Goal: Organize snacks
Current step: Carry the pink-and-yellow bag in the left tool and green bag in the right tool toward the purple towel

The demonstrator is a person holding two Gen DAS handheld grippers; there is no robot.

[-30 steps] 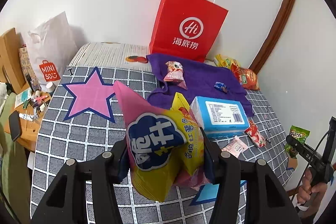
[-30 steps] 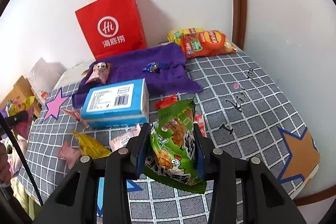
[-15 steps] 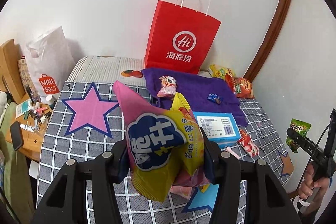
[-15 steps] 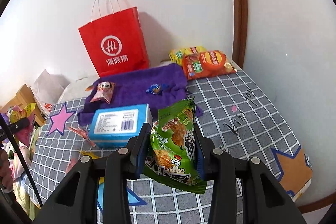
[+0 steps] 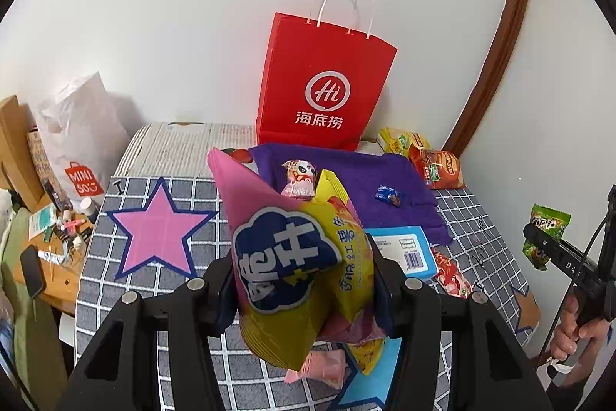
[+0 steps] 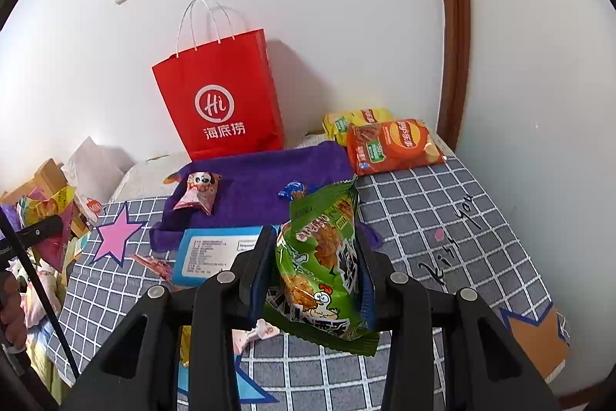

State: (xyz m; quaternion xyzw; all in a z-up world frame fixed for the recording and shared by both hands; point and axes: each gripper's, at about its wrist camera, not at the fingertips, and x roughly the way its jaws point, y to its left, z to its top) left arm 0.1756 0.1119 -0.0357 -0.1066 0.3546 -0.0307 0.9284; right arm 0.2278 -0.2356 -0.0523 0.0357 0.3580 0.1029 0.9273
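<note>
left tongs (image 5: 304, 289) clamping pink-yellow chip bags (image 5: 292, 268) mid-body | right tongs (image 6: 312, 280) pinching green snack pack (image 6: 319, 257) | both hanging above bed (image 6: 442, 218) | judging light, crinkly, crushable, slippery film

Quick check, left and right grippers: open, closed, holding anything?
Left gripper: closed on the pink and yellow chip bag.
Right gripper: closed on the green chicken snack packet.
</note>
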